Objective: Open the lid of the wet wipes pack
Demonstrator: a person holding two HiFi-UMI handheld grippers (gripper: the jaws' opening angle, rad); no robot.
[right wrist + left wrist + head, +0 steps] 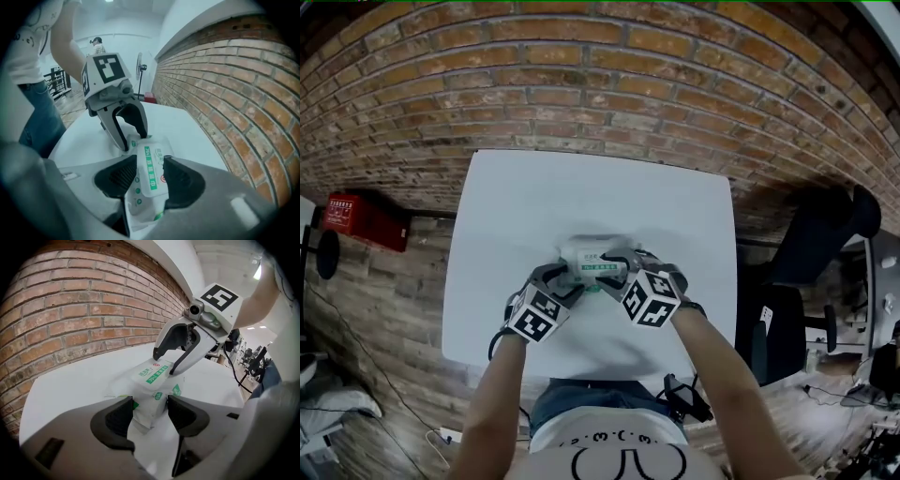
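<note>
Jaws of my left gripper [150, 411] are clamped on the near end of the pack [157, 386]. In the left gripper view both dark pads sit at the bottom centre of the frame with the pack's crumpled end pinched between them, and a green corner shows against the left pad. The right gripper [150, 176] has its jaws apart. In the right gripper view the lid [152, 169], white with a green stripe, lies between the two pads at lower centre, its long edges just beside them. I see no clear squeeze on it. In the left gripper view, that gripper comes down from the upper right. One tip is at the lid's far edge and the other touches its near edge.

I see the pack lying on the white worktop [581, 197], just below the middle of the head view, on the half nearer to me. The two grippers meet over it there, left gripper from the lower left and right gripper from the lower right, their marker cubes side by side and close together. The lid lies flat on the pack's top, not lifted. A brick wall [581, 84] fills the top of the head view beyond the worktop's far edge, and it also fills the right side of the right gripper view.
</note>
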